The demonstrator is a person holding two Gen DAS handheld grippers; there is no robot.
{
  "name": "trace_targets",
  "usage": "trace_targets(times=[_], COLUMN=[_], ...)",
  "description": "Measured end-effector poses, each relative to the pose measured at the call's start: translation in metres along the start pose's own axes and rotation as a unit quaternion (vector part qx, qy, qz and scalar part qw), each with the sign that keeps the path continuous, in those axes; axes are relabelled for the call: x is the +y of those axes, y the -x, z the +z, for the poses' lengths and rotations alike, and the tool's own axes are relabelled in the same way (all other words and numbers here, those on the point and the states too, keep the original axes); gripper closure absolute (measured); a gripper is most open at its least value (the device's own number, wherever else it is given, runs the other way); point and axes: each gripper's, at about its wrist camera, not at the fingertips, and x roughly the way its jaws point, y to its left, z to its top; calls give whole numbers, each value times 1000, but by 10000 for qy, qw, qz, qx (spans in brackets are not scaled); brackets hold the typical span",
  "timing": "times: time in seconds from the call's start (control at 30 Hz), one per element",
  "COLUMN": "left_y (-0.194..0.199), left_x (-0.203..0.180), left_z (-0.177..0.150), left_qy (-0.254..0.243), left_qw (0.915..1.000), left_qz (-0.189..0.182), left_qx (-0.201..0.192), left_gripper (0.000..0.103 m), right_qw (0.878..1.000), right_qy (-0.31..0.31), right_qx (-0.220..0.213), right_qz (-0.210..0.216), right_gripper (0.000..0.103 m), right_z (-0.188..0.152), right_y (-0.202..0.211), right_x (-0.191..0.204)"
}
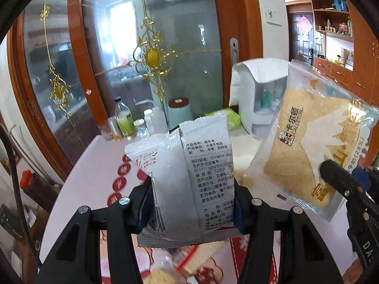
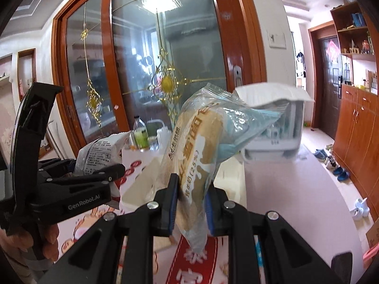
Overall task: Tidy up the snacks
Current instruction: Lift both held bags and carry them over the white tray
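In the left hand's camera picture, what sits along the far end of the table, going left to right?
Bottle of green liquid → pale green canister with a brown lid → green packet → white appliance.

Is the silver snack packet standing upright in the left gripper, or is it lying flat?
Upright. The silver snack packet stands on end between the left gripper pads, crimped top edge uppermost, lifted off the table.

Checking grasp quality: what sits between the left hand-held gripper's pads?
A silver snack packet, pinched upright between the left hand-held gripper; shown in the left wrist view.
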Motion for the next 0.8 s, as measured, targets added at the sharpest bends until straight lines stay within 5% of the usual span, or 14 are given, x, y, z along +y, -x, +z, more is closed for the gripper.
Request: trace_targets(times=[0.3,0.47,0.8], left_y=[-75,-124,-178], left_x=[17,26,11], left_z=[33,29,10], left_qy=[192,378,-37], left_qw=[9995,9979,9954], left_qz=[211,5,340], left_qx=[100,526,898], left_gripper=[50,49,49], right_qw=[9995,9981,9936], right_qy=[-236,-248,-5], right_qx=[137,485,1061], right_qz=[-137,-294,-397], right_gripper=[82,82,83], right_z=[40,40,19], right_y=[-70,-116,-177], right_x=[-10,-10,1])
